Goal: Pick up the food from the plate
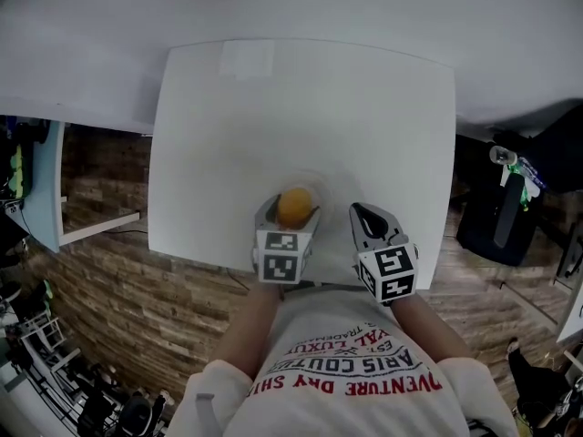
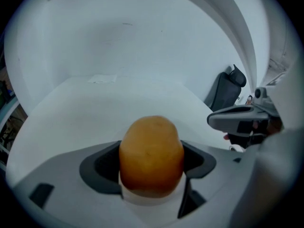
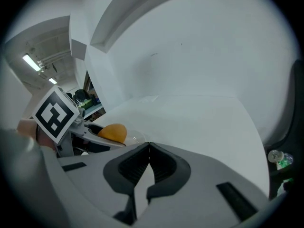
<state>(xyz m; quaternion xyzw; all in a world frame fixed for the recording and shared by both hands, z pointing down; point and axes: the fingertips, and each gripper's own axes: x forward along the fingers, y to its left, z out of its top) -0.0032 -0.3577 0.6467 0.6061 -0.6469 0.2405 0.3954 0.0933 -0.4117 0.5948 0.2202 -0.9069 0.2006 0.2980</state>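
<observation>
Left claw (image 1: 292, 209) clamps the orange food (image 2: 151, 156) between its pads, at the clear plate (image 3: 134, 137), lower centre of the white surface (image 1: 301, 116). Right claw (image 3: 148, 145), pinched together, waits just right. Shirt (image 1: 351, 371) print below, upside down, reads "ARIS COUTU".

The plate (image 3: 135, 137) is mostly hidden under the food (image 2: 151, 156) and left hand-held gripper (image 1: 293, 211); the food's underside is unseen. Floor clutter (image 1: 55, 381) is too small to identify.
</observation>
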